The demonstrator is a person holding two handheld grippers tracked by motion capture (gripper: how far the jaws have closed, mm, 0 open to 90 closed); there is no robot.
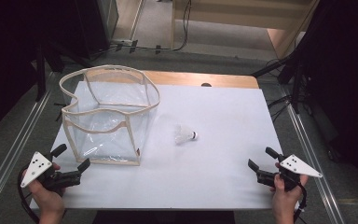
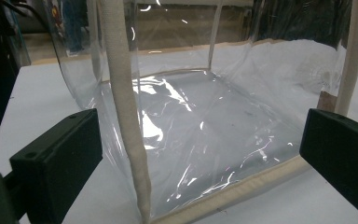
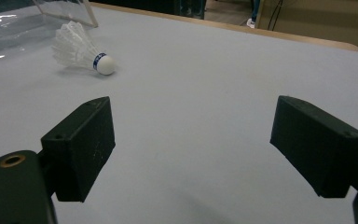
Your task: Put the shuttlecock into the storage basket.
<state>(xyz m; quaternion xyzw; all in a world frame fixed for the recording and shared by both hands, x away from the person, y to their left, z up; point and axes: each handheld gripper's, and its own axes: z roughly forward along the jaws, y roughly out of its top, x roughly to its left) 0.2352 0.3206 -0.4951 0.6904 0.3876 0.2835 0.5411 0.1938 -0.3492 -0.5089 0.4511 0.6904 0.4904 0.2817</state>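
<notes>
White feathered shuttlecock (image 1: 185,135) with cork nose: feather-light, crushable skirt; best pinched at nose; right gripper (image 1: 260,163) agape, left gripper (image 1: 71,157) likewise, both empty.

Left gripper (image 1: 71,157): black body, two blocky black jaws, flat-faced with a small round hole near the base. On top a pale grey three-cornered plate with dark dots. A black cable loops from its rear beside the hand. Right gripper (image 1: 262,157): same build, same dotted plate, black cable trailing at the wrist. In the right gripper view a brass-coloured ring sits in the black housing. Forearms bare, no sleeves seen.
</notes>
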